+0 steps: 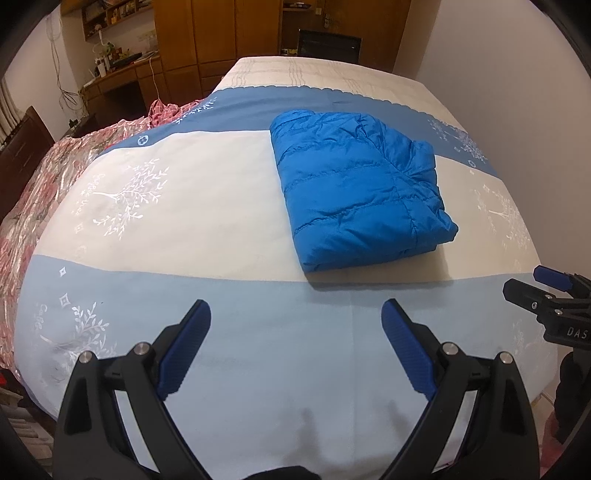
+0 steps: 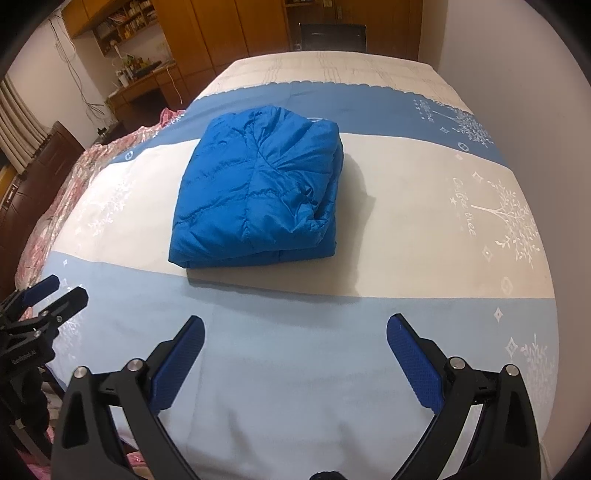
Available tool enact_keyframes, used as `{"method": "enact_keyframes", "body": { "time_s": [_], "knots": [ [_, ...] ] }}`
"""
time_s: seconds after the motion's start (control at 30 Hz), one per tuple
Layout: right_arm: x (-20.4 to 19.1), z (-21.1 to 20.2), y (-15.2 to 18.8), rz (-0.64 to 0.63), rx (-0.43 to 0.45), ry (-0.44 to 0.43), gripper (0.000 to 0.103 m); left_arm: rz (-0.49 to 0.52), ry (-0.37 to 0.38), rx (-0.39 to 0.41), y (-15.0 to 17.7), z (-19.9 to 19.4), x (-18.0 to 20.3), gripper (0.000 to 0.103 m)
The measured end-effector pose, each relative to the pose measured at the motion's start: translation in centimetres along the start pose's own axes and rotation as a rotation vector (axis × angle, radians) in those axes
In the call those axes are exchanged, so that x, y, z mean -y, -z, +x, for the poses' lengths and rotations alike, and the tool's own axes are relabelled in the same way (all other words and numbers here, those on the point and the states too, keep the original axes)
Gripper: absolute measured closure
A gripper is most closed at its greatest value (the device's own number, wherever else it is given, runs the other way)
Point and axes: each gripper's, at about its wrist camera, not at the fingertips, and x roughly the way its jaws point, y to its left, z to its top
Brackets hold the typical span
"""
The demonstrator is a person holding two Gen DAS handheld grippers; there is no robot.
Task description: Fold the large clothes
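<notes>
A blue quilted puffer jacket (image 1: 354, 184) lies folded into a compact bundle on the white band of the bed cover (image 1: 184, 221); the right wrist view has the jacket (image 2: 258, 192) left of centre. My left gripper (image 1: 295, 314) hangs open over the light-blue band, short of the jacket, holding nothing. My right gripper (image 2: 295, 328) is open too, over the same band and clear of the jacket. Each gripper shows in the other's view: the right one (image 1: 532, 282) at the right edge, the left one (image 2: 68, 290) at the left edge.
A pink floral blanket (image 1: 48, 184) is bunched along the bed's left side. A white wall (image 1: 517, 74) runs close along the right side. Beyond the bed stand wooden wardrobes (image 1: 229, 33), a cluttered desk (image 1: 122, 74) and a dark chair (image 1: 328, 44).
</notes>
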Motion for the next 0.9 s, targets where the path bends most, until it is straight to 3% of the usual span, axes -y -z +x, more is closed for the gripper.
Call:
{"method": "enact_keyframes", "body": {
  "time_s": [0.9],
  "knots": [
    [0.24,-0.21,-0.15,0.0,0.002,-0.003,0.004,0.008,0.0,-0.004,-0.22,0.18,0.37,0.01]
  ]
}}
